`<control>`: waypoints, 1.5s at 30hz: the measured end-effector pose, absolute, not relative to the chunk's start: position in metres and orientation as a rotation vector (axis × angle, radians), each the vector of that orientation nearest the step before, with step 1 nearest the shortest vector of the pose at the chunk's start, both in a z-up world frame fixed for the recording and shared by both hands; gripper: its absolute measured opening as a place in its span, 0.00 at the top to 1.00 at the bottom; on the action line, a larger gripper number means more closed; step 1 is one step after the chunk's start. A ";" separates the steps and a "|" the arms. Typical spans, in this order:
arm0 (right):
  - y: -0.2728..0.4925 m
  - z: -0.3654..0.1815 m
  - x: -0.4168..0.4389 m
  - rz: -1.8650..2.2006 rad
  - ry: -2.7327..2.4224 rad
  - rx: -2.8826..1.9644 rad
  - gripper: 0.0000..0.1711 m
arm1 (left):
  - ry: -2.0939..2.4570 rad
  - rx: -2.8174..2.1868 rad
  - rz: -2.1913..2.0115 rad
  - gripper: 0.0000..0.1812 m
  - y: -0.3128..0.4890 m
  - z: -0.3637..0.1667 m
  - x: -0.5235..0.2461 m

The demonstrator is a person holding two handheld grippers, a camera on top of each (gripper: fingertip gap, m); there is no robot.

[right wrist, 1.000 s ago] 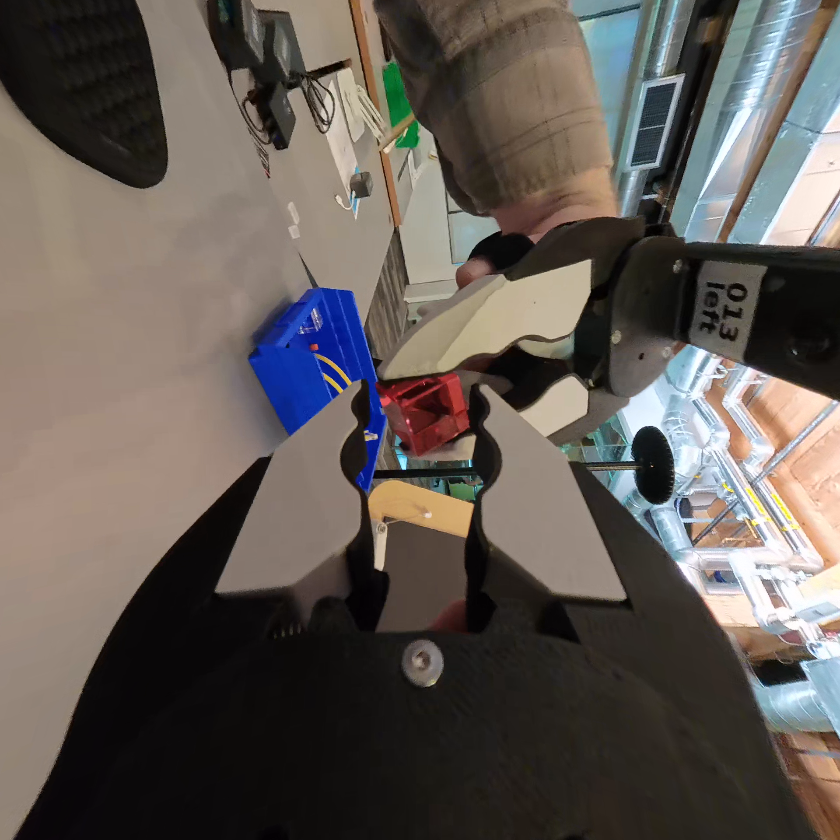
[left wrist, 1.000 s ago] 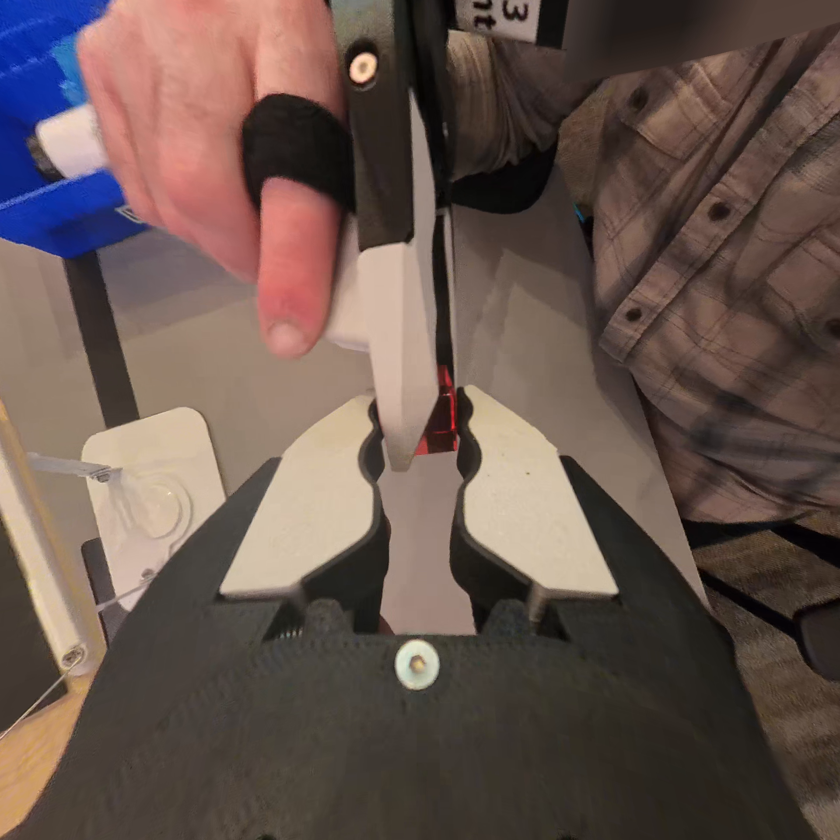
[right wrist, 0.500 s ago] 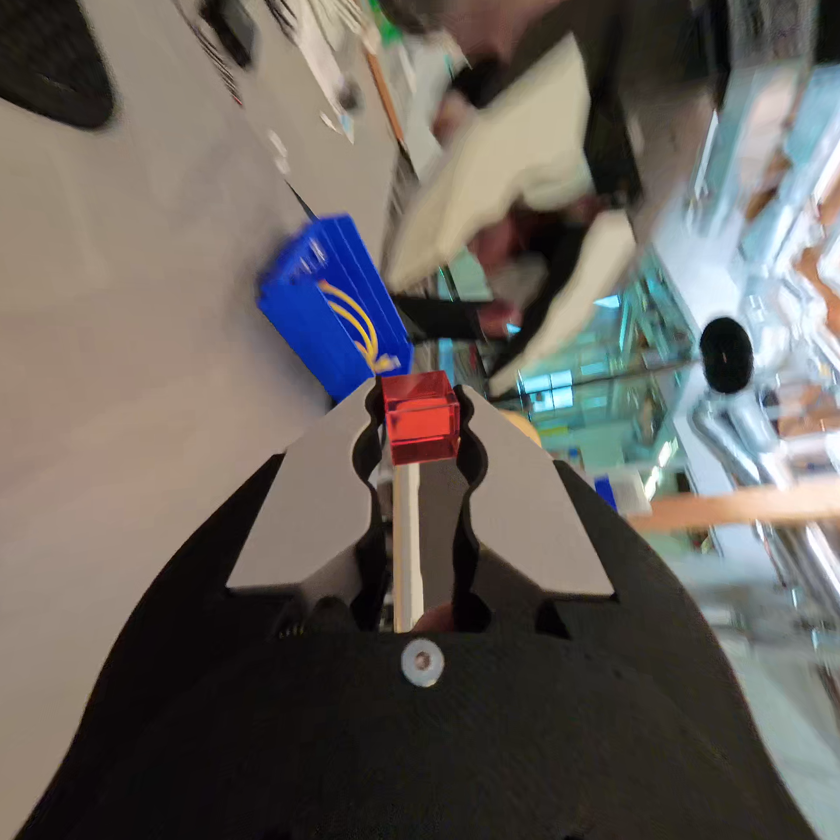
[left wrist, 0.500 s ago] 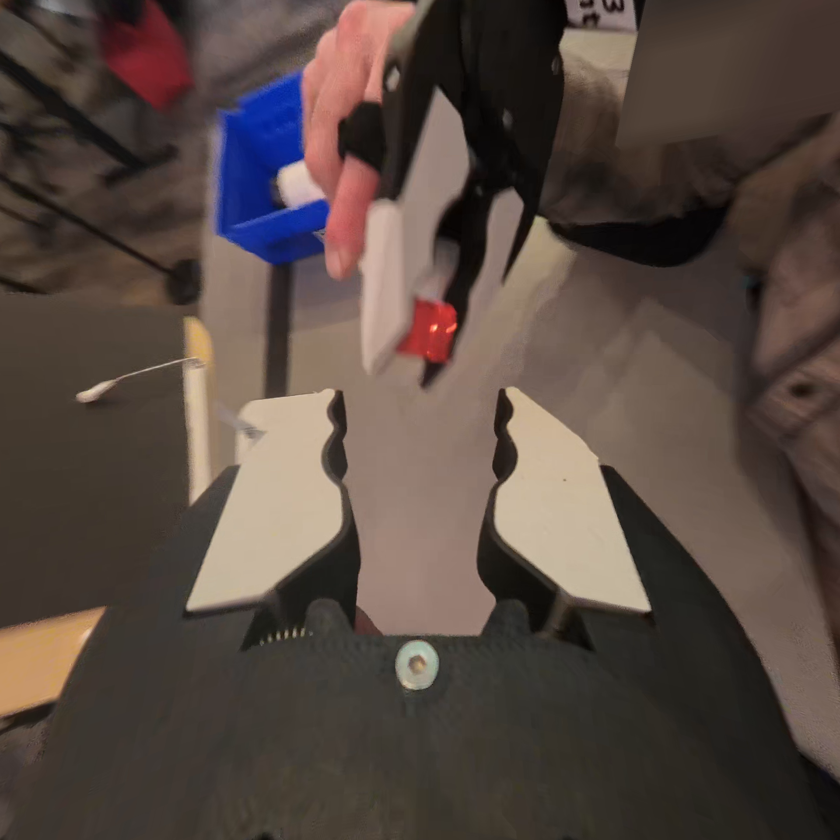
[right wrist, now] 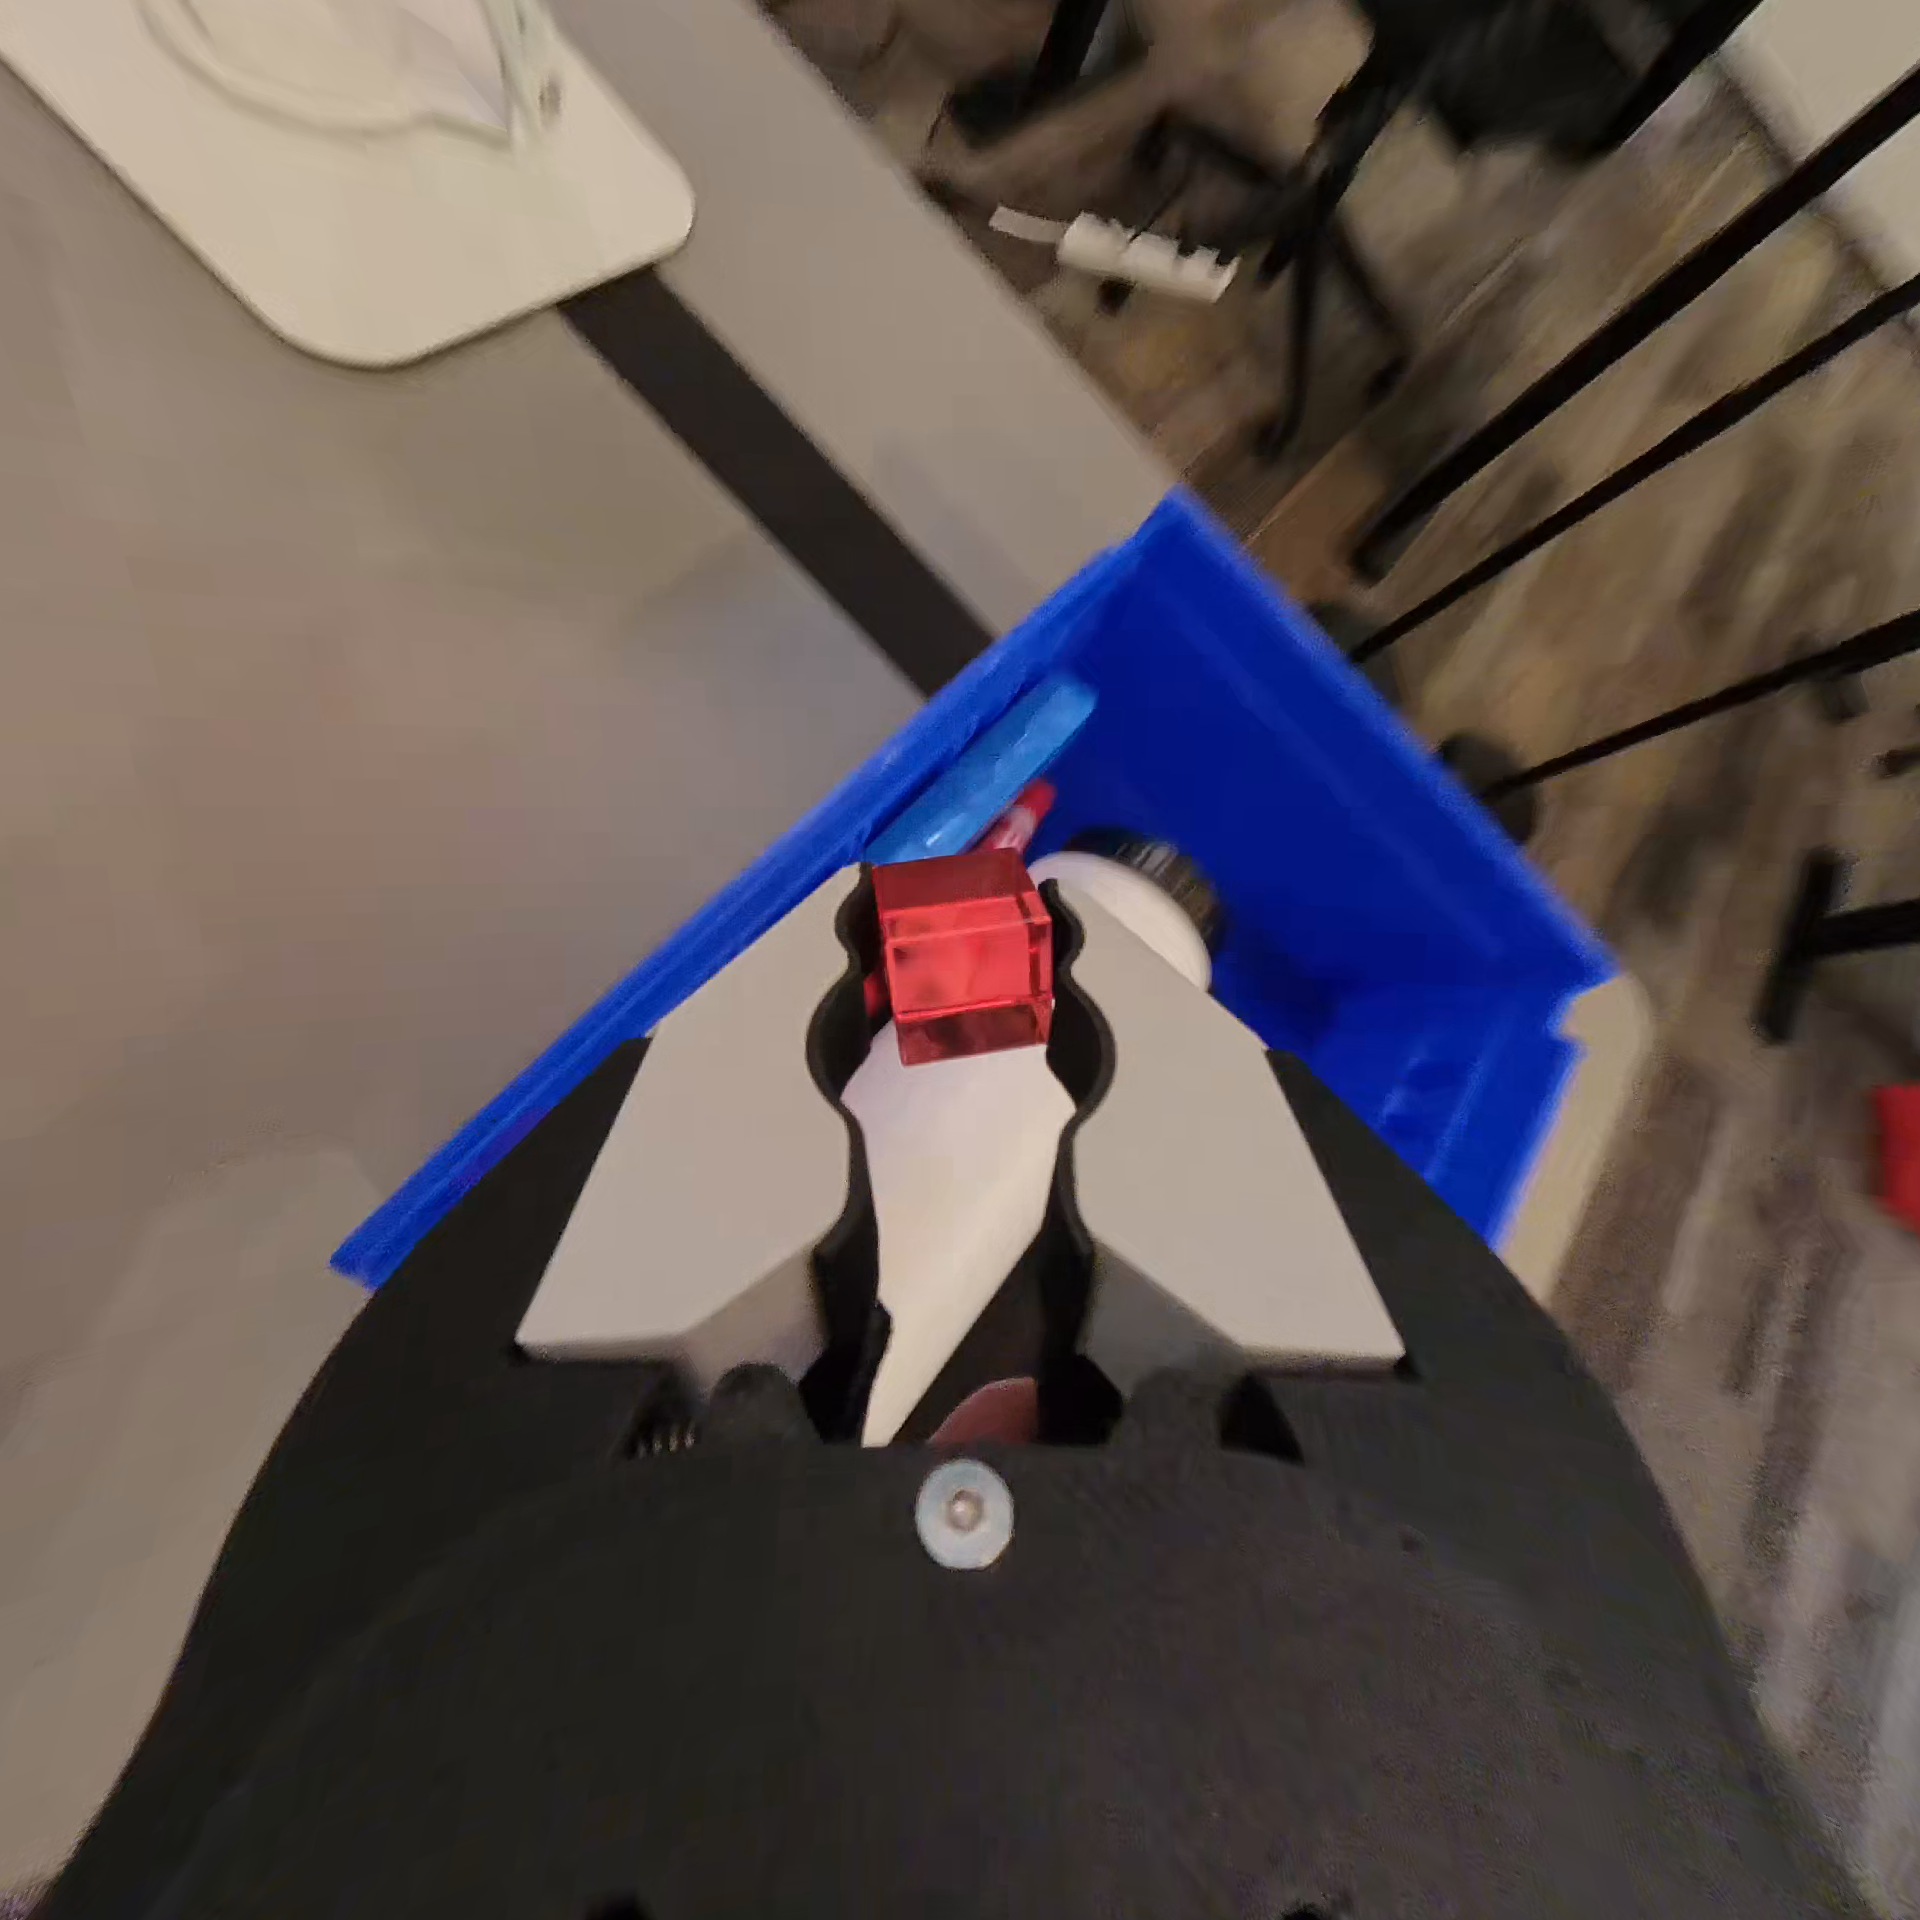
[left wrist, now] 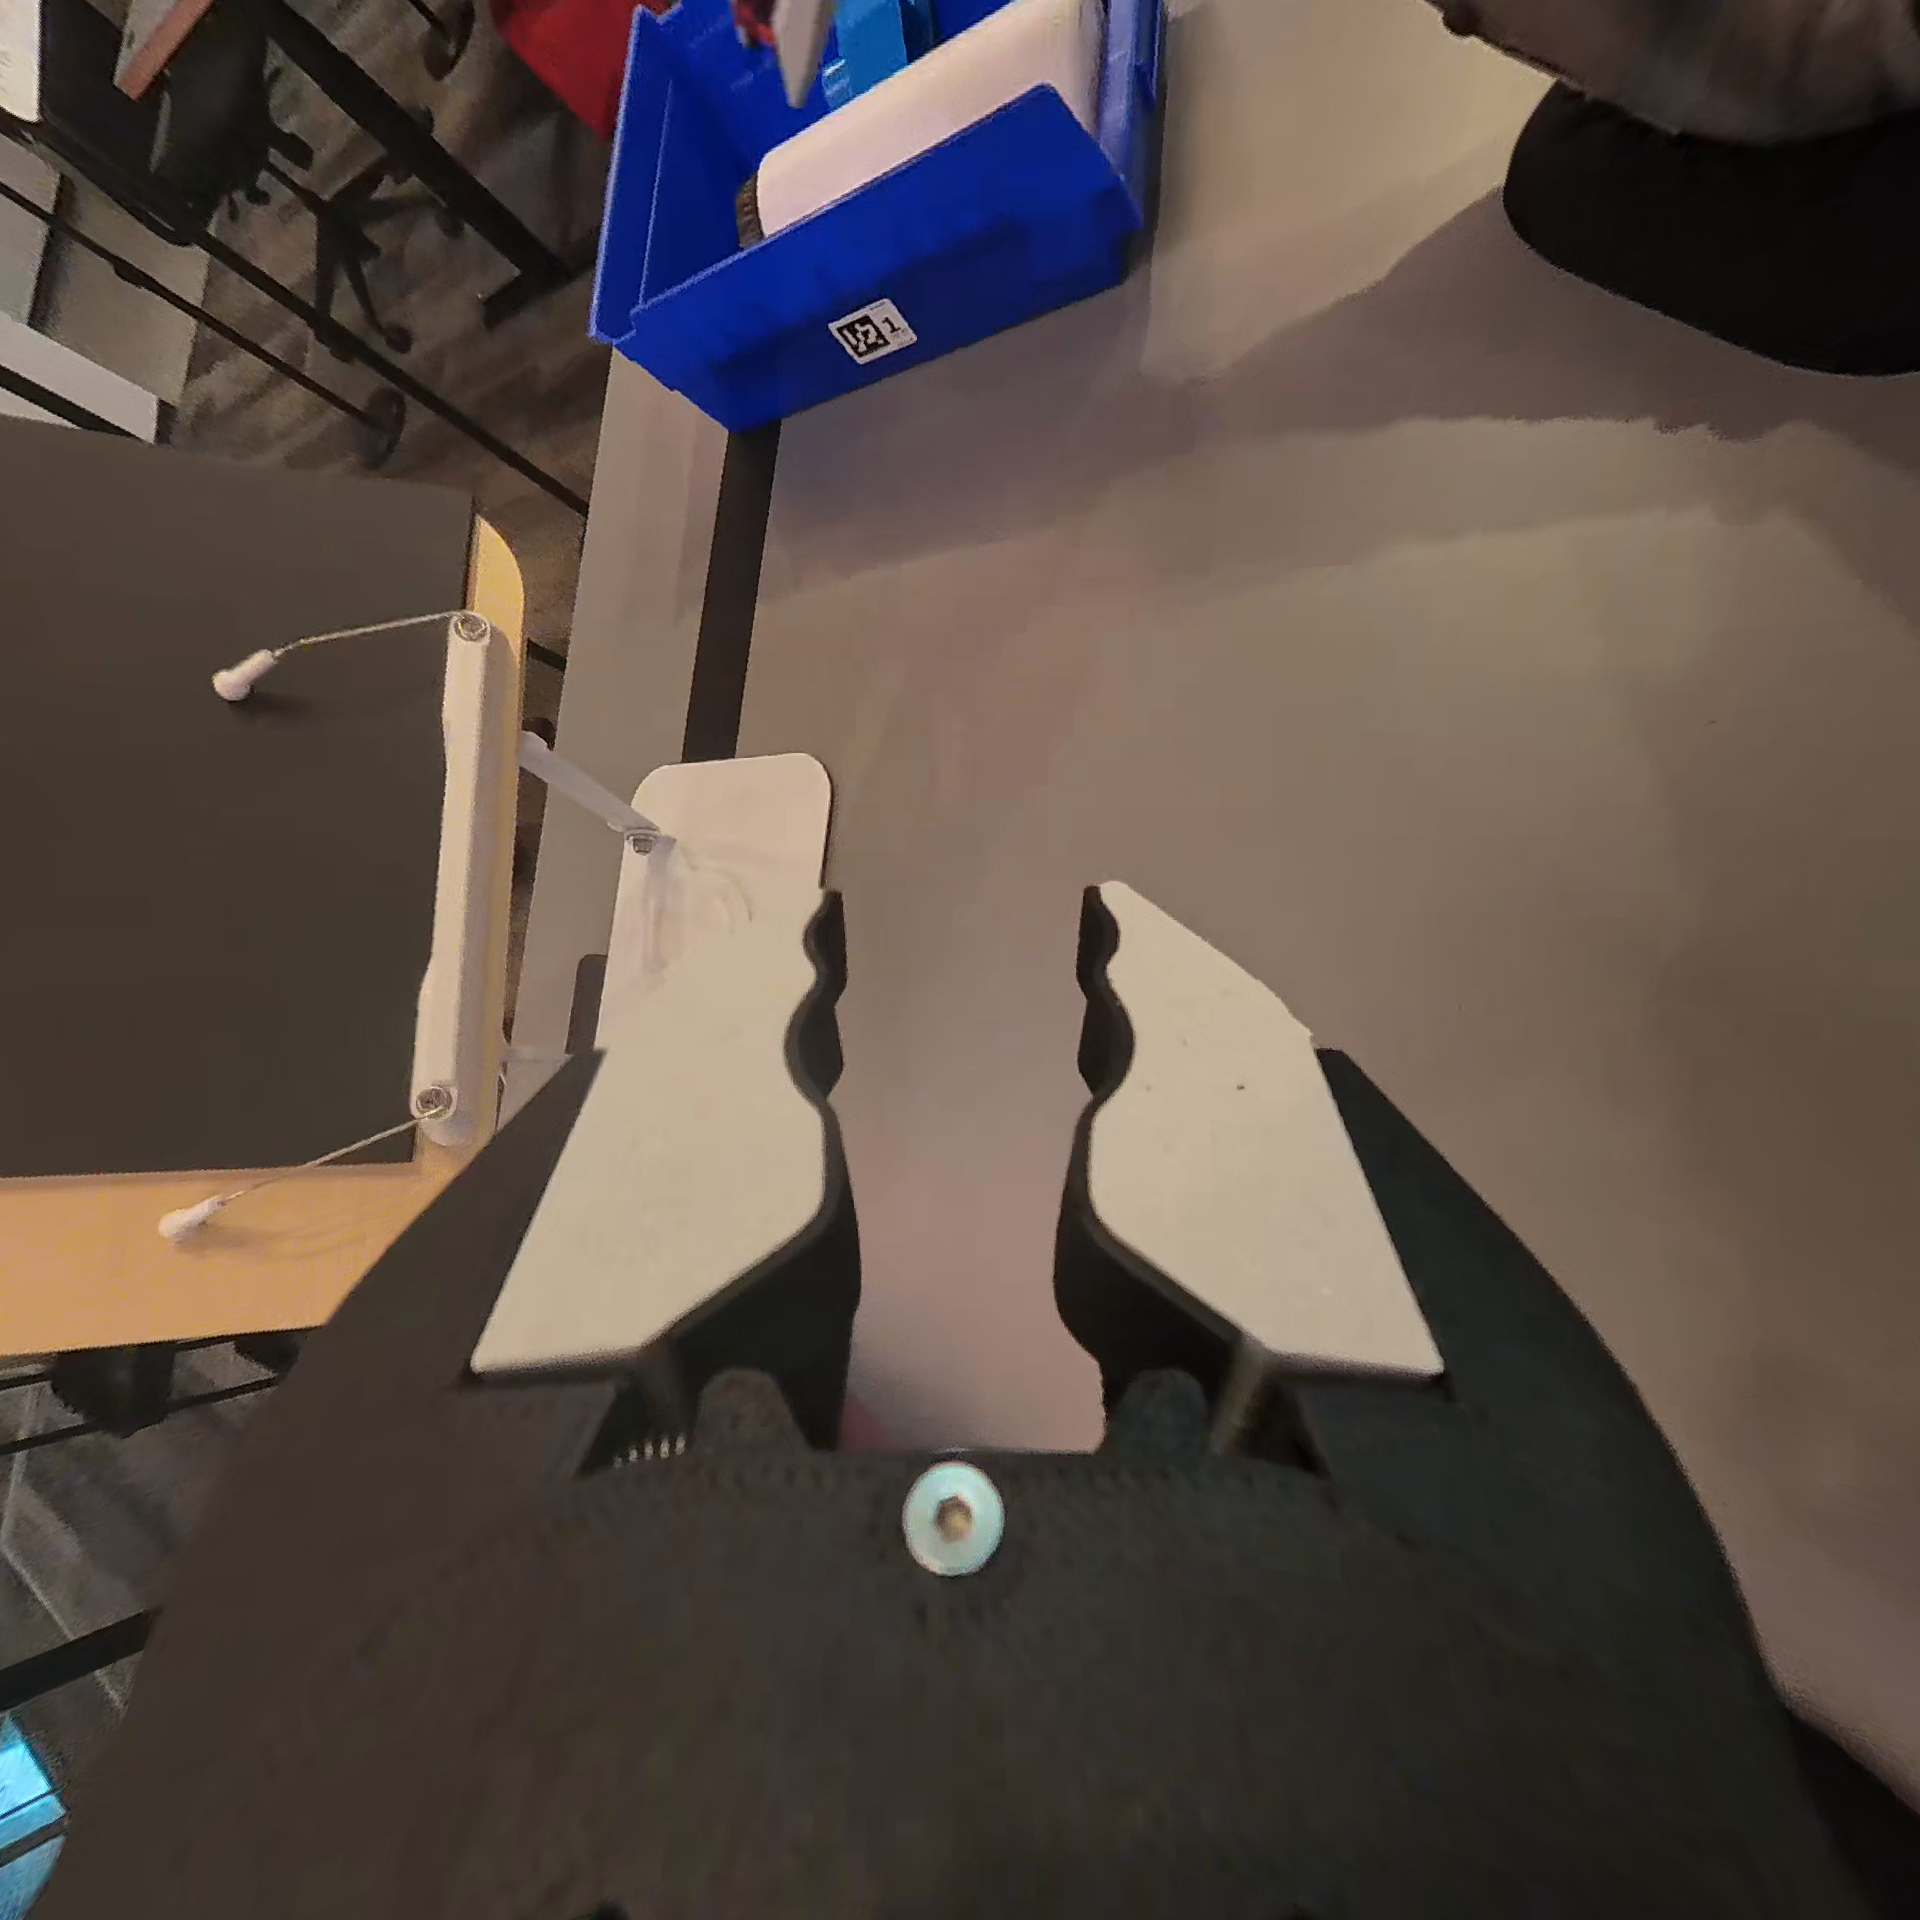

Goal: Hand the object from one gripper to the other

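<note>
A small clear red cube (right wrist: 961, 951) sits between the tips of my right gripper (right wrist: 958, 914), which is shut on it and holds it over the open blue bin (right wrist: 1340, 831). My left gripper (left wrist: 961, 914) is open and empty above the grey table (left wrist: 1351, 675). In the left wrist view one white finger (left wrist: 800, 42) of the right gripper pokes in at the top edge over the blue bin (left wrist: 883, 270); the cube is hidden there.
The bin holds a white tube (right wrist: 1101, 914) and a blue flat item (right wrist: 997, 769). A white pad (left wrist: 727, 831) lies at the table's left edge. A dark board with a wooden rim (left wrist: 208, 831) stands at the left. A person's dark sleeve (left wrist: 1714, 208) is top right.
My left gripper let go of the red cube and opened; my right gripper shut on it. The right gripper carried the cube away to above the blue bin.
</note>
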State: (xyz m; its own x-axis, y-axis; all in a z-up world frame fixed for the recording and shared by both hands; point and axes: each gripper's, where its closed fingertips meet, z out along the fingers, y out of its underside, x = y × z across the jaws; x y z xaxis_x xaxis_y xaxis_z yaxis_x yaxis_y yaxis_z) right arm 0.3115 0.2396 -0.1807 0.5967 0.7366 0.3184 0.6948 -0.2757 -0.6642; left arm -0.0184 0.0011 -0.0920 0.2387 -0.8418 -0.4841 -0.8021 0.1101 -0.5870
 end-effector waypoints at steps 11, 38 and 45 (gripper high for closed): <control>0.233 -0.247 0.314 0.180 -1.188 -2.272 0.84 | 1.508 -1.729 -0.049 0.78 -0.002 -0.108 -0.041; 0.234 -0.247 0.317 0.214 -1.141 -2.270 0.78 | 1.105 -1.900 0.246 0.77 0.024 -0.087 -0.164; 0.241 -0.220 0.323 0.115 -1.082 -2.207 0.74 | 0.836 -2.076 0.475 0.75 0.050 -0.104 -0.270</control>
